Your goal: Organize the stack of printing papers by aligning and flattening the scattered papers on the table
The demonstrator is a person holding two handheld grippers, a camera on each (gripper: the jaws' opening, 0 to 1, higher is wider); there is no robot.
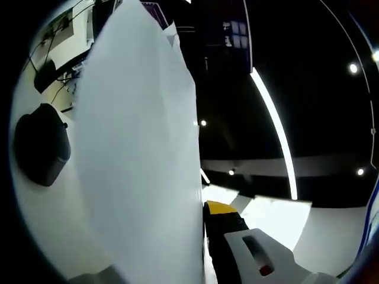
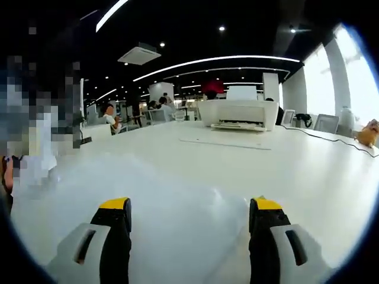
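In the left gripper view a thick sheaf of white printing papers [image 1: 139, 148] stands on edge and rises from between the jaws to the top of the picture. My left gripper [image 1: 192, 228] is shut on the papers; its yellow-tipped right jaw presses against the sheaf and the other jaw is mostly hidden behind it. In the right gripper view my right gripper [image 2: 190, 208] is open over the white table [image 2: 177, 177], with nothing between its yellow-tipped jaws. A single flat sheet [image 2: 225, 142] lies farther off on the table, in front of a white printer [image 2: 238, 113].
A black rounded object [image 1: 41, 145] lies on the white surface left of the sheaf, with cables [image 1: 56, 38] beyond it. A person [image 2: 32, 160] is close at the left table edge. A cable [image 2: 331, 139] and a small toy [image 2: 370, 133] sit at the far right.
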